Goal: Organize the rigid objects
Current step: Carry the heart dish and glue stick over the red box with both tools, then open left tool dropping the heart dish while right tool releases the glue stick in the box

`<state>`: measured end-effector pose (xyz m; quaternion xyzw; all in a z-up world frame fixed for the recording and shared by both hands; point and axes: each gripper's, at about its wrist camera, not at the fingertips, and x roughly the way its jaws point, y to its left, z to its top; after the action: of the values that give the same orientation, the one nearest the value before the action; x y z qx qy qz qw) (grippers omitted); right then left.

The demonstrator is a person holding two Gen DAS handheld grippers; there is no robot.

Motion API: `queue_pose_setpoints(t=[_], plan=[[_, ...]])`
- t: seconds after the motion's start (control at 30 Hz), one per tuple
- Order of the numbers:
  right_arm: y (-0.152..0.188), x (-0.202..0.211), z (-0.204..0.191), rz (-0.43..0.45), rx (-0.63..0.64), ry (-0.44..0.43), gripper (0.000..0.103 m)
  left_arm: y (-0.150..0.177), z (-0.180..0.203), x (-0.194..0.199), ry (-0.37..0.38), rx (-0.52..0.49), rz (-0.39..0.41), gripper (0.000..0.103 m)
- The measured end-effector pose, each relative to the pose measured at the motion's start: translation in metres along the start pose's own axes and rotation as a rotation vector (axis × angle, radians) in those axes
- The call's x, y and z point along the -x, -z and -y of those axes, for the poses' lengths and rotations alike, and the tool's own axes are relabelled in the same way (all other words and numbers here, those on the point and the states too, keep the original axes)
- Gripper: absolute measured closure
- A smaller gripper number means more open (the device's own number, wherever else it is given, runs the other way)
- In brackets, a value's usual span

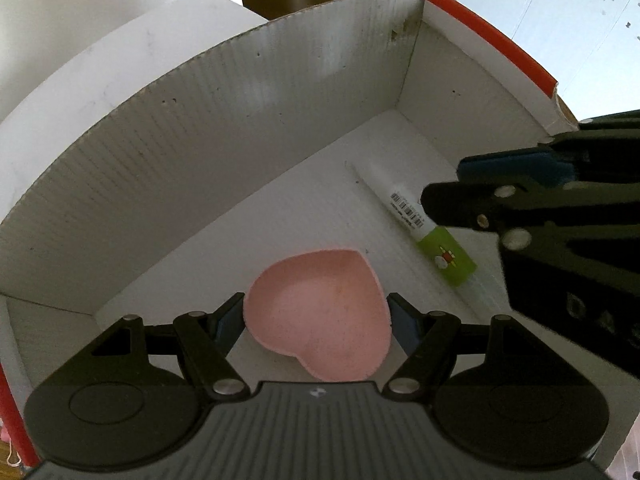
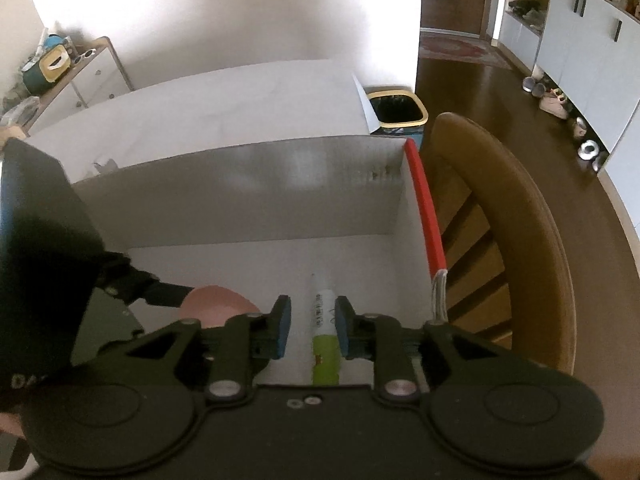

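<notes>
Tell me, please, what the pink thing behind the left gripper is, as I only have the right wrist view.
Observer: It is a shallow heart-shaped dish inside the box.
Operator: Does the left gripper have hold of it?
Observer: Its pads sit right at the dish's two side edges. I cannot tell whether they press on it.
Operator: Is the tube under my right gripper clear of the dish?
Observer: Yes, the tube lies apart from the dish, with bare box floor between them.
</notes>
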<state>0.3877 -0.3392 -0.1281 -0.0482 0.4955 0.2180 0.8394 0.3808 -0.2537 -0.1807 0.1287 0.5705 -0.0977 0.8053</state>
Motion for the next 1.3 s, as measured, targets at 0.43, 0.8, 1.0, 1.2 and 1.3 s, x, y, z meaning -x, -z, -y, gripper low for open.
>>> queue_pose_setpoints(t=[0.43,0.8,1.0,1.2,1.3], plan=[[0.007,0.03,0.001,0.057,-0.017,-0.027,0.048,0.022,0.0,0.029,0.003,0.033,0.016,0.028],[0.017,0.064,-0.003,0.123,-0.019,-0.054,0.037,0.03,0.002,0.078,0.004,0.065,0.115,0.028],[0.022,0.087,-0.006,0.175,-0.029,-0.07,0.03,0.037,0.003,0.095,0.018,0.084,0.186,0.028],[0.031,0.107,-0.01,0.225,-0.043,-0.083,0.022,0.048,0.007,0.11,0.019,0.072,0.266,0.028],[0.036,0.116,-0.014,0.25,-0.044,-0.095,0.019,0.055,0.006,0.122,0.022,0.073,0.309,0.028]])
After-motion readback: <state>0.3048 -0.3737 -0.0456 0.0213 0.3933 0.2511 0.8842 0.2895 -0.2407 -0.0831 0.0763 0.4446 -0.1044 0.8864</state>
